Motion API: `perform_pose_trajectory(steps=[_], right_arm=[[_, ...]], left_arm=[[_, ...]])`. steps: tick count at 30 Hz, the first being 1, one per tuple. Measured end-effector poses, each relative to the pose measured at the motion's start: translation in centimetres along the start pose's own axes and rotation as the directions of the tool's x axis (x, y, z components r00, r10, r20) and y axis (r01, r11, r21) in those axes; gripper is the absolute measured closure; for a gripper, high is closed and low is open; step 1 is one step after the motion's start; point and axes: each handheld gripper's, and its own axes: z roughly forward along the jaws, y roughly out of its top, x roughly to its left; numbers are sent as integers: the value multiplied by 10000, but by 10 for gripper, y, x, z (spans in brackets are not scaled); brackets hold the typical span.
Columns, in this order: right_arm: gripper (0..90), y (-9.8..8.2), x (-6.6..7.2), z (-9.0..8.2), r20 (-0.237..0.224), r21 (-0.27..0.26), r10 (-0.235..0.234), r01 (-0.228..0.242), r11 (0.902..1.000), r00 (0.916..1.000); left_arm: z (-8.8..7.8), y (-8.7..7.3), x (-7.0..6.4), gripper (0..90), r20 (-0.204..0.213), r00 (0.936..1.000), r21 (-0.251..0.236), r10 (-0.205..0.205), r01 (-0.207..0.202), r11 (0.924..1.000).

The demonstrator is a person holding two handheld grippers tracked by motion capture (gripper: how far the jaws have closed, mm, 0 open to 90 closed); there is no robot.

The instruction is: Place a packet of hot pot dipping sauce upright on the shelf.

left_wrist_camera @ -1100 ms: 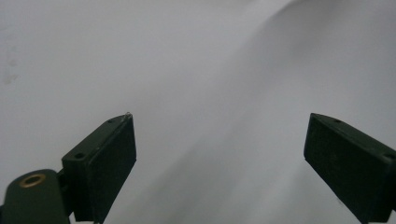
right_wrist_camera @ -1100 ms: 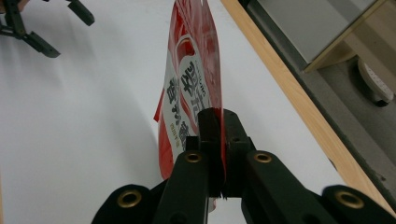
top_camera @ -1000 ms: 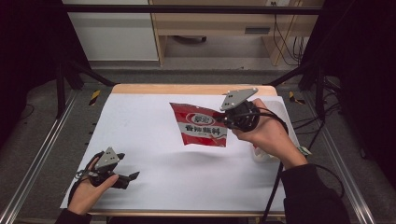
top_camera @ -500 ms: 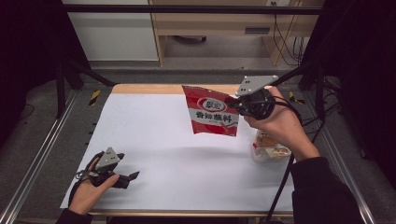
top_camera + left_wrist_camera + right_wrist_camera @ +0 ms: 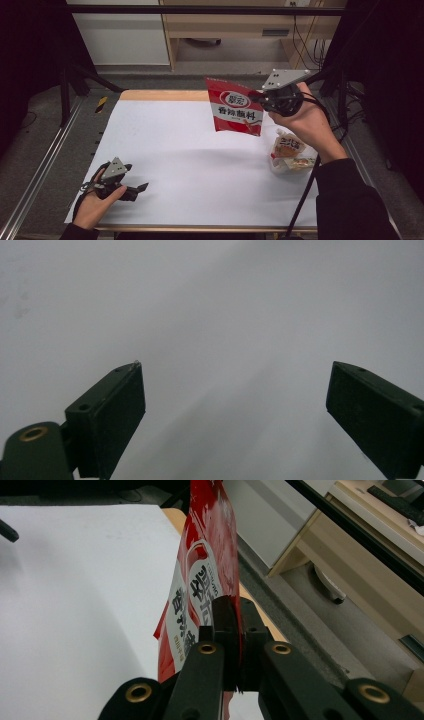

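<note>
The red pouch [image 5: 234, 106] hangs in the air above the far right part of the counter [image 5: 190, 165], pinched at its right edge by the right tool [image 5: 256, 96], whose jaws press together on the foil; in the right gripper view the pouch [image 5: 200, 580] rises edge-on from between them, its white label bent and only partly readable. What it holds cannot be told. On the counter's right side, just below the right hand [image 5: 305, 120], lies a clear packet [image 5: 289, 152] with an orange label and pale pieces inside; the hand and wrist cover its right part. The left tool [image 5: 141, 187] rests near the near left corner, held in the left hand [image 5: 92, 205], well apart from the pouch, its jaws spread with nothing between them; its view shows bare white sheet. Beyond the counter's far edge stand a wooden desk [image 5: 235, 25] and a white cabinet [image 5: 125, 35], with cables [image 5: 305, 35] hanging at the far right. A small yellow-and-black thing [image 5: 101, 104] lies off the far left corner, too small to make out.
</note>
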Motion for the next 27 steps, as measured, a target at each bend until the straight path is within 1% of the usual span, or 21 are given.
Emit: perform_pose_trajectory(steps=[6,12,19,20,21,22,23,27], right_arm=[[900,-6,-8,-5,302,-155,179,-174,9997,9994],[900,-11,-12,-7,445,-233,324,-314,9992,9985],[900,-17,-14,-3,572,-56,331,-328,9994,9978],[900,-18,-14,-2,526,-31,305,-304,9995,9981],[900,-19,-15,-1,625,72,294,-299,9995,9976],[900,-20,-15,0,755,142,404,-415,9990,9963],[900,-21,-16,1,652,164,451,-462,9988,9969],[900,-24,-19,3,771,181,472,-487,9986,9959]], left_arm=[[1,0,-1,86,3,10000,31,19,-19,10000],[1,0,-1,86,24,10000,54,12,-13,10000],[1,0,-2,86,44,10000,54,50,-50,10000],[1,0,-2,86,49,10000,58,52,-52,10000],[1,0,-2,86,55,10000,64,58,-59,10000],[1,0,-2,86,56,10000,66,60,-60,10000],[1,0,-2,86,57,10000,63,55,-56,10000],[1,0,-1,86,51,10000,64,36,-36,10000]])
